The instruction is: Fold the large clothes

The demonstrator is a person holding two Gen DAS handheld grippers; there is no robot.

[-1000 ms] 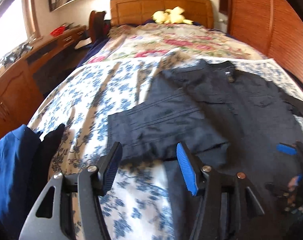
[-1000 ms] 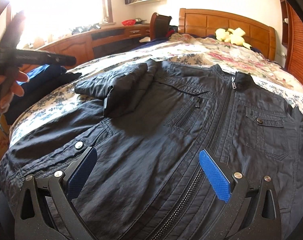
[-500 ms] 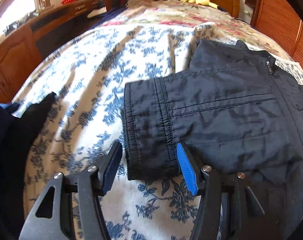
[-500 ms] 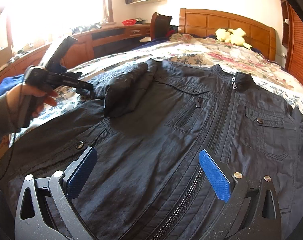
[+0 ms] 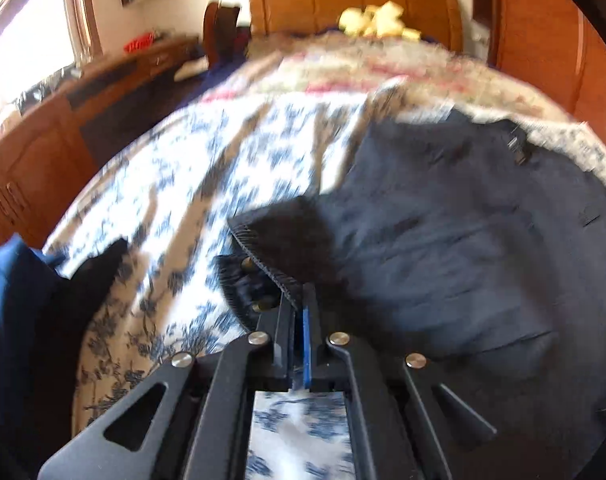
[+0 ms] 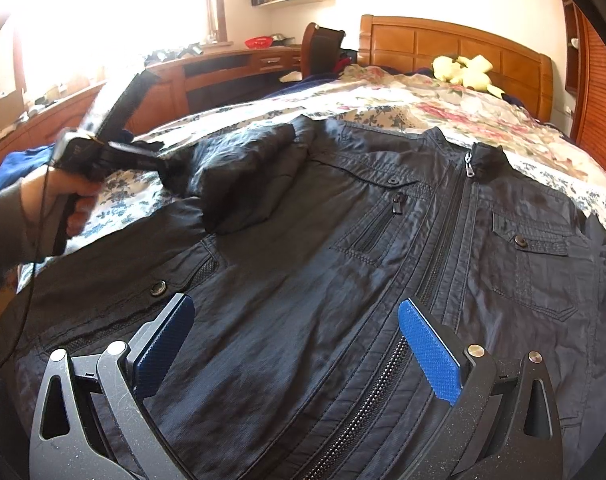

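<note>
Left wrist view: half a second ago the left claw stood spread around the sleeve's edge; its fingers are now pressed together on the cuff, pinching it at centre frame, and the picture has blurred with motion. In the right wrist view the left claw grips the sleeve end at left, where the sleeve bunches into a raised lump, no longer flat. The hand clasps the handle at far left. The right claw, bottom centre, is unchanged: spread wide, blue ribbed pads over the jacket's hem, holding nothing.

The jacket fills the middle of the frame, front up, zipped. Its cloth is dark, thin and finely creased, with a slight sheen; it has a metal-toothed zipper, snap studs, a flapped chest pocket and a ribbed cuff edge.

It lies on a bed covered in a white sheet with blue flowers, a rose-patterned quilt beyond. At upper right are a wooden headboard and a yellow plush toy; a wooden desk runs under the bright window at upper left.
</note>
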